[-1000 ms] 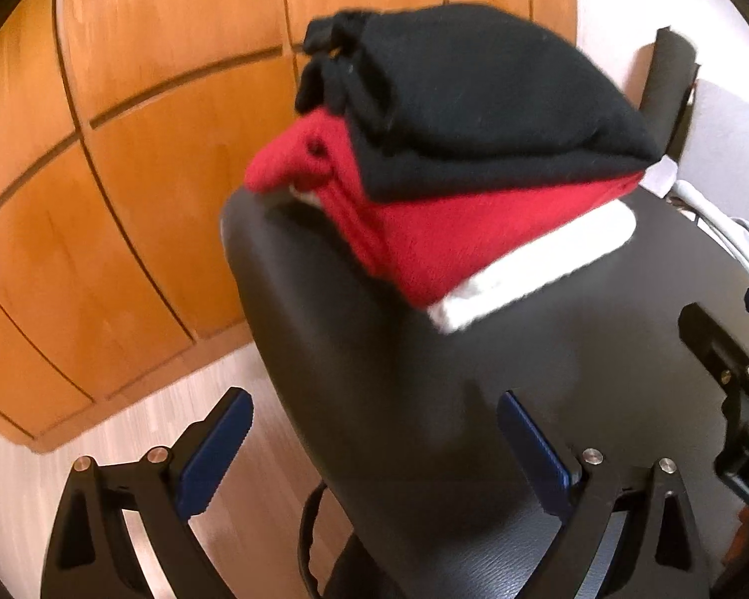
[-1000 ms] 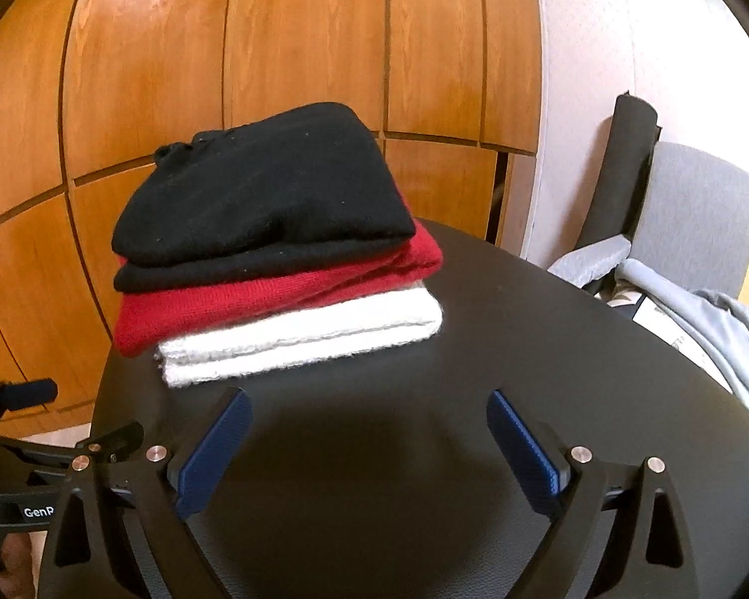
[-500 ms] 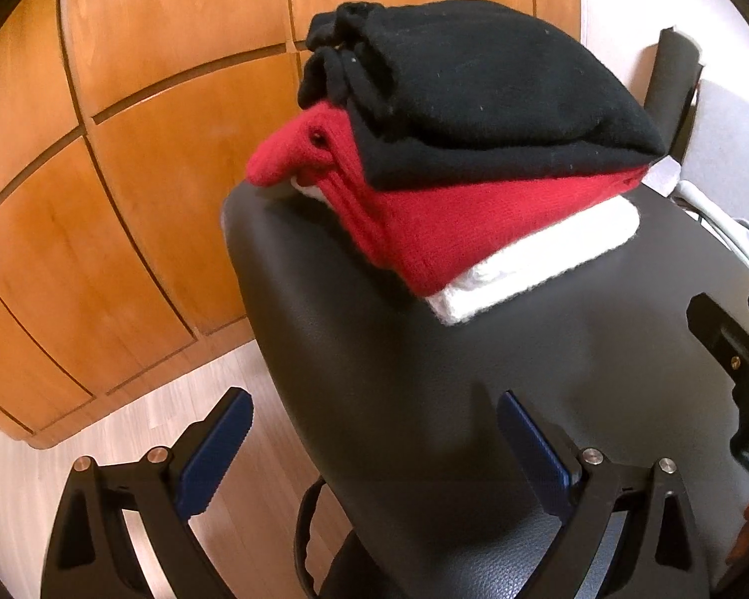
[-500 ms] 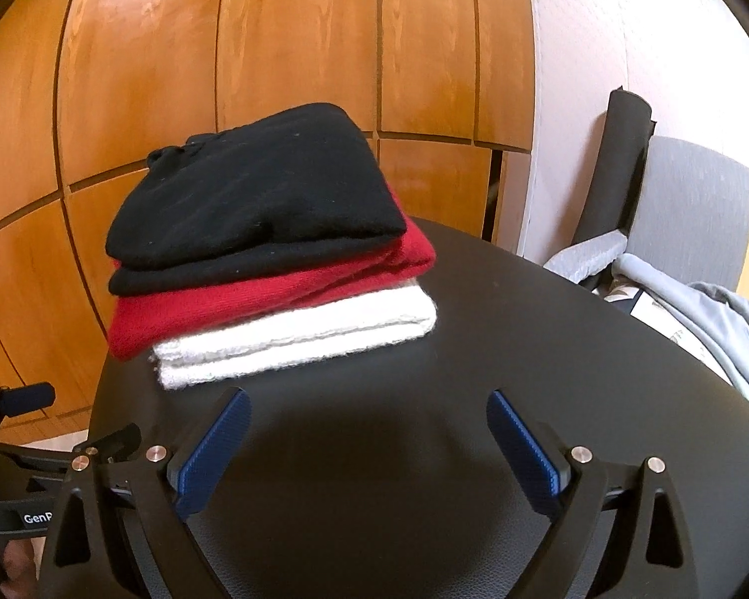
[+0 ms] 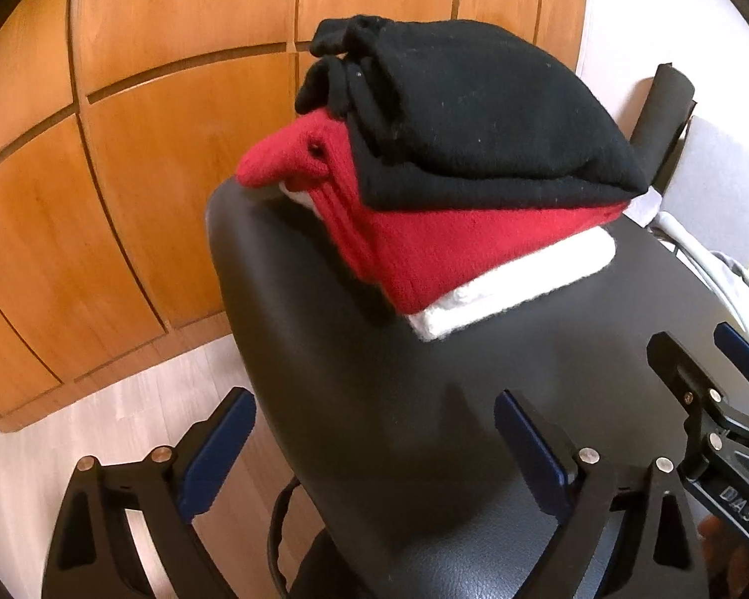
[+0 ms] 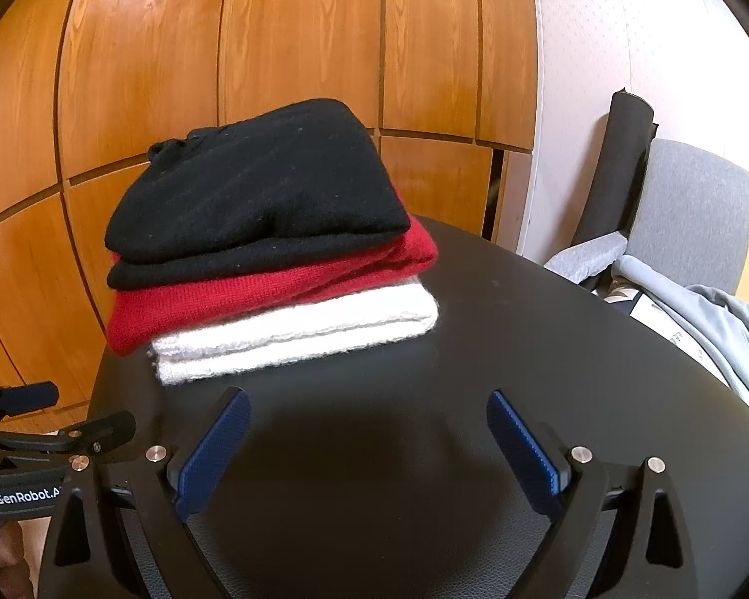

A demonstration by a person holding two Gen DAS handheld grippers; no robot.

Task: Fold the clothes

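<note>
A stack of three folded knits sits at the far left corner of the black table point(image 6: 474, 399): a black sweater point(image 6: 259, 199) on top, a red one point(image 6: 274, 289) in the middle, a white one point(image 6: 299, 339) at the bottom. The same black point(image 5: 474, 115), red point(image 5: 449, 249) and white point(image 5: 514, 289) layers show in the left wrist view. My left gripper point(image 5: 374, 444) is open and empty, over the table's left edge, short of the stack. My right gripper point(image 6: 369, 444) is open and empty, over bare table in front of the stack.
Wooden wall panels point(image 6: 274, 50) stand close behind the table. A grey chair point(image 6: 689, 214) at the right holds a light grey garment point(image 6: 714, 319). The floor point(image 5: 100, 424) shows left of the table. The right gripper's body point(image 5: 714, 439) shows in the left wrist view.
Both grippers have drifted slightly, and the stack has shifted a little in each view. Both stay open. The stack itself has not moved.
</note>
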